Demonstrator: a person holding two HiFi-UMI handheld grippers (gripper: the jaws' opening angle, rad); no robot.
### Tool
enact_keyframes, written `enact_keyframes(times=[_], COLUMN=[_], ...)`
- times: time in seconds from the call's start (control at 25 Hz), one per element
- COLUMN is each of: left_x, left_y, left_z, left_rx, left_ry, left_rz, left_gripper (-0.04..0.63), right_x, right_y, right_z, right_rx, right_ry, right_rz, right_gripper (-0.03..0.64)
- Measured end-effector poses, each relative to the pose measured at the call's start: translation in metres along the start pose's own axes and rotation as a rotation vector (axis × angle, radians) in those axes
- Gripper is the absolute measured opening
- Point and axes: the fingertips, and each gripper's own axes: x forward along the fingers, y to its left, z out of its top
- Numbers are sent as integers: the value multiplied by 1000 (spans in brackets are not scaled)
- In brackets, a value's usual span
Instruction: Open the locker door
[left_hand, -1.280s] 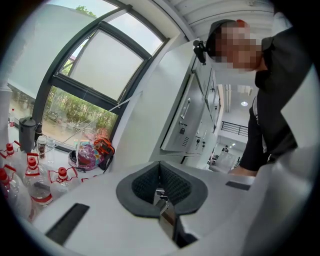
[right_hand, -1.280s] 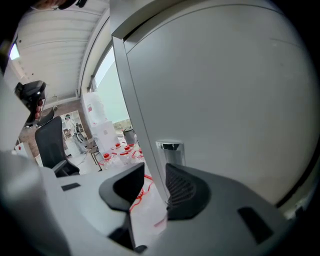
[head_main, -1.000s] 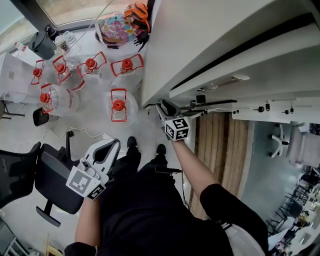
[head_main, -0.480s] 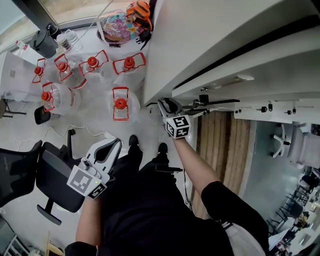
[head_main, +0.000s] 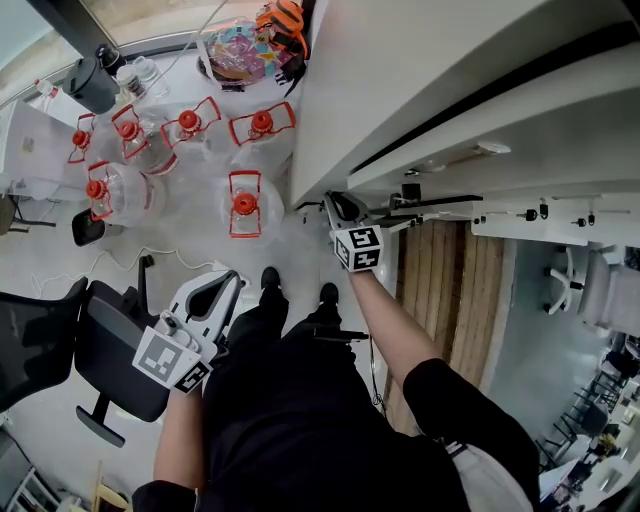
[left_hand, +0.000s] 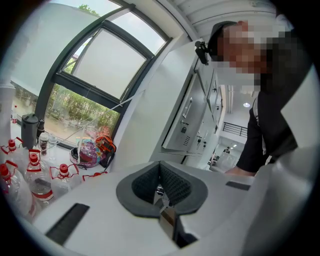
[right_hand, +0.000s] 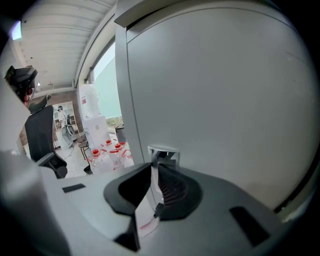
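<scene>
Office: white locker door (right_hand: 225, 100).
Right gripper (right_hand: 154, 165): jaws just closing, clamping handle (right_hand: 163, 151) straight ahead.
Left gripper (left_hand: 160, 167): jaws together, empty, farther away.

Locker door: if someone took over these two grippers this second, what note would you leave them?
Right gripper: jaws have just been closing and now pinch the metal pull tab on the locker door.
Left gripper: shut, empty, held off to the side.
Done: tab gripped.
Left: pull the door open; it looks closed.
</scene>
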Motion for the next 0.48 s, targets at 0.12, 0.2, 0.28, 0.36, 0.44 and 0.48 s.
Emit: enact_keyframes(times=[0.12,0.2,0.28,0.36,0.44,0.48], left_x=[-1,-1,-1,-2,-2,-2], left_y=[-2,-2,-3,-4,-5,-6], left_z=[0,0,1,2,2,2], left_rx=[1,4,7,10,11,12], left_ry=[-2,-6,-10,-11,-10,-10], left_rz=[0,1,2,2,1,-1], left_gripper=[15,14,15,14,15,14], right_x=[-2,-3,-6,-9,-13,-15], right_y=[1,1,2,5,8,9], right_z=[-1,-4,-6,-7,-9,-10], right_rx=[7,8,9,6,0,-1], right_ry=[7,10,9,7,9,11], right_rz=[4,9,18,30,43,49], right_gripper=[52,52,52,52,52,52])
